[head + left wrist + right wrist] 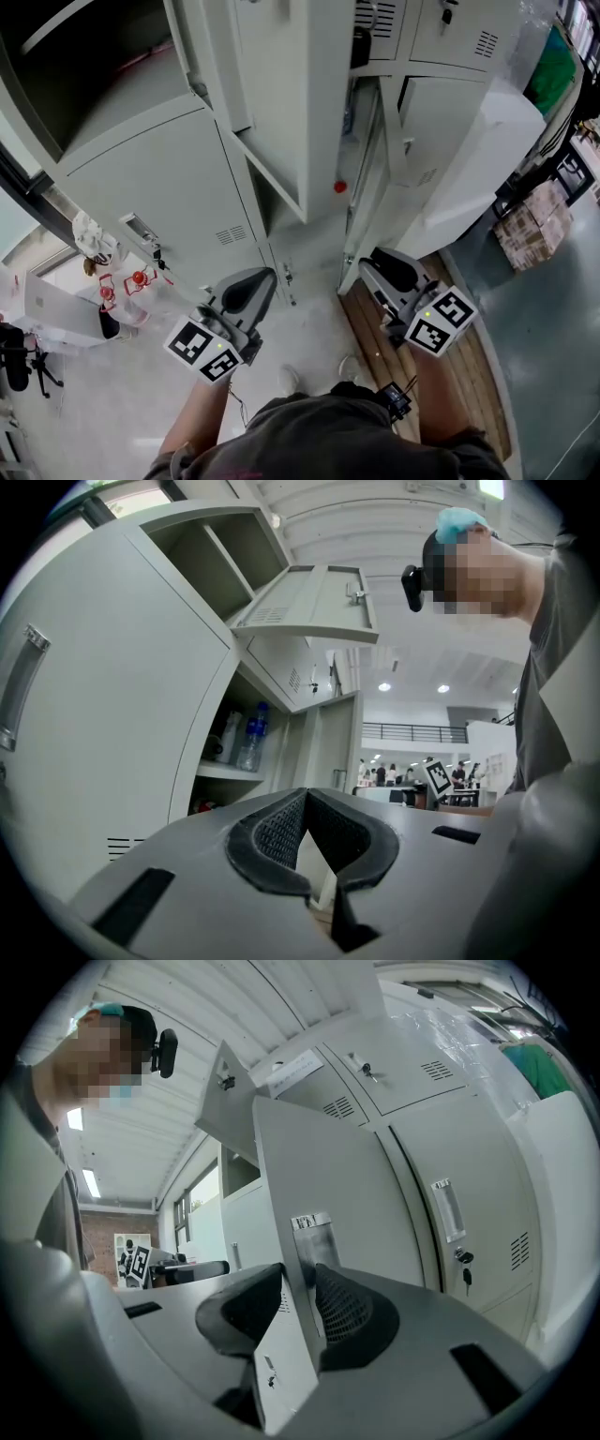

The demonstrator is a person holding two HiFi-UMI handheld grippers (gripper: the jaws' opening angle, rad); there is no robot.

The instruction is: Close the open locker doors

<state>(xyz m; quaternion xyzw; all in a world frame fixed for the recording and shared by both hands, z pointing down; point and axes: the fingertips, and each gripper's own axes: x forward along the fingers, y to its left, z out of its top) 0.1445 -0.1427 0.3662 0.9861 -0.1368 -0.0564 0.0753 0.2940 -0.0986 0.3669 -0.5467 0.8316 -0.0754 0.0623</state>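
Lockers (pixel 159 159): a big wall of grey metal boxes. They are smooth and painted, with flat fronts and little air slots. Some are shut and some hang open.

Upper open door (pixel 281 84): a wide flat metal sheet with a thin edge. It sticks out from the wall above both grippers. In the left gripper view it juts out overhead (pixel 314 607).

Lower open door (pixel 328 1176): a tall, thin grey sheet, swung out from the wall. Its free edge runs up and down. That edge is right in front of the right gripper, so it looks like the door to push shut first. In the head view it shows edge-on (pixel 361 234).

Right gripper (pixel 300 1288): the nearer one to this door. It points level at the lockers. Its jaws are apart with the door edge standing between them. One pad sits right beside the edge. I cannot see a real squeeze yet. It shows in the head view too (pixel 380 267).

Left gripper (pixel 305 803): its jaw tips meet, with nothing between them. It points at the open box to the left (pixel 248 286).

Pads (pixel 347 1307): black, bumpy and rubbery, curved like a cup.

Water bottle (pixel 249 738): clear plastic with a blue cap, upright on a shelf in the open box.

Key (pixel 461 1258): small and dark, hanging in the lock of a shut door.
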